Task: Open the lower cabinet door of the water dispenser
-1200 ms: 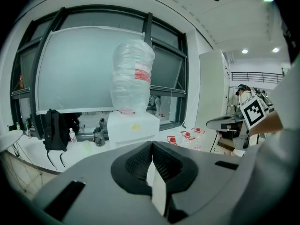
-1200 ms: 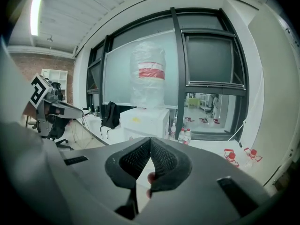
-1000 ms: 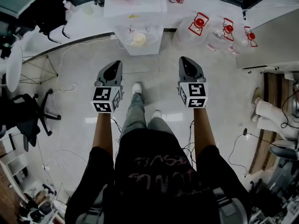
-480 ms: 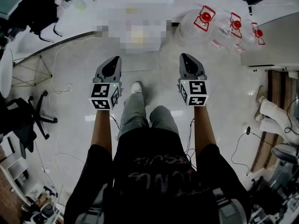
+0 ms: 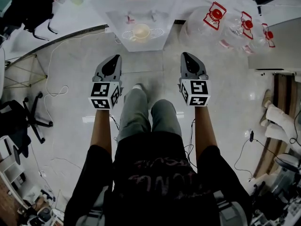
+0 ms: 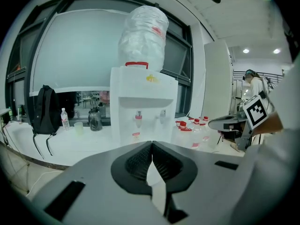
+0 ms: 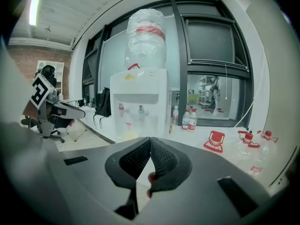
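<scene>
In the head view the water dispenser (image 5: 141,13) stands ahead, nearer the left gripper (image 5: 114,59) than the right gripper (image 5: 185,55). Each gripper view shows jaws pressed together, empty, the dispenser upright beyond, its lower door hidden below.

The lower cabinet door of the water dispenser (image 6: 143,102) is hidden behind the left gripper (image 6: 151,145) and the right gripper (image 7: 150,139) in their own views, and the head view's edge crops its top.
</scene>
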`<action>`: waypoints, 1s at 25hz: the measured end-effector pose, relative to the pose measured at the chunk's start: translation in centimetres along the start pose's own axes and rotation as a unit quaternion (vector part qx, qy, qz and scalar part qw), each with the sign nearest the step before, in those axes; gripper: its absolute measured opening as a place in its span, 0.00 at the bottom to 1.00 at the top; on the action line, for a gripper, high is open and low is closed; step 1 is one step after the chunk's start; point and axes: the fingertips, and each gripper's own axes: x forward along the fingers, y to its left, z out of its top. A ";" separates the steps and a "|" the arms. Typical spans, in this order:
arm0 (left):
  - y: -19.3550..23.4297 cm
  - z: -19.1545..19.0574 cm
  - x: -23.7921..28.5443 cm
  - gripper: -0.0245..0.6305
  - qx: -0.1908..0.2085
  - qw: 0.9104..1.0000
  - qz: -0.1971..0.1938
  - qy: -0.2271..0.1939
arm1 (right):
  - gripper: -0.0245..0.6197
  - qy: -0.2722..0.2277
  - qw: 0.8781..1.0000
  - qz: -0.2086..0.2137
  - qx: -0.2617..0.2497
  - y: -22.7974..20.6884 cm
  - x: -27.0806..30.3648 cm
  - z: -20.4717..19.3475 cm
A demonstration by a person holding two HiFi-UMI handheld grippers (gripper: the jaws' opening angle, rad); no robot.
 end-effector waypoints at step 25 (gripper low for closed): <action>4.6 -18.0 14.6 0.06 0.005 1.000 0.011 -0.016 | 0.06 -0.017 1.000 0.005 0.010 -1.6 14.8 -18.2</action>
